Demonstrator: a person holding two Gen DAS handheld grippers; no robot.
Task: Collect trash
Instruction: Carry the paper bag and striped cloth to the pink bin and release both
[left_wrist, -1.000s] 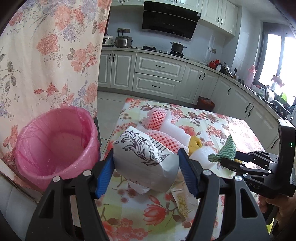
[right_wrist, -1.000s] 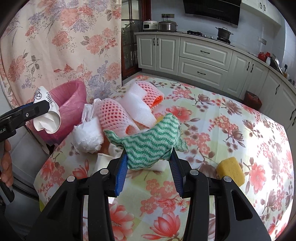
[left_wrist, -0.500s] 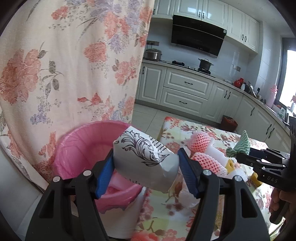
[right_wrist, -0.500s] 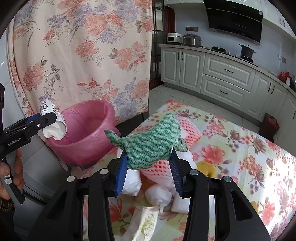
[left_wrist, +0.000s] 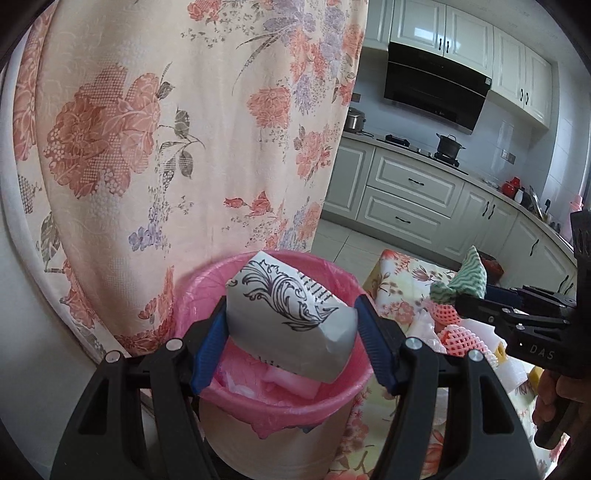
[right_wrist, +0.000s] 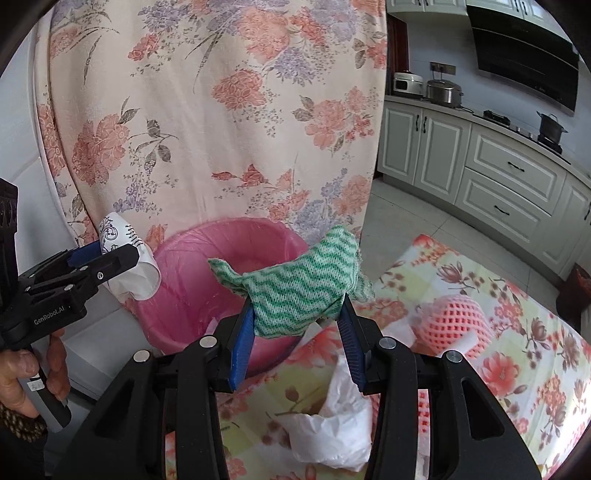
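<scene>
My left gripper (left_wrist: 290, 341) is shut on a crushed white paper cup (left_wrist: 284, 317) with a black leaf print, held over the mouth of the pink-lined bin (left_wrist: 266, 391). In the right wrist view the same cup (right_wrist: 127, 267) hangs at the bin's left rim. My right gripper (right_wrist: 297, 330) is shut on a green-and-white wavy cloth (right_wrist: 299, 286), held above the table's near edge, just right of the bin (right_wrist: 192, 295). From the left wrist view, that cloth (left_wrist: 461, 282) shows at the right. Pale scraps lie inside the bin.
A floral curtain (left_wrist: 177, 140) hangs right behind the bin. The floral-clothed table (right_wrist: 517, 369) carries pink foam fruit nets (right_wrist: 452, 319), white foam and a crumpled white bag (right_wrist: 340, 432). Kitchen cabinets (left_wrist: 406, 195) line the far wall. A hand (right_wrist: 22, 373) grips the left tool.
Both grippers swung left from over the table toward the bin. The cup went from above the tablecloth to over the bin's mouth; the cloth now hangs near the bin's right side.
</scene>
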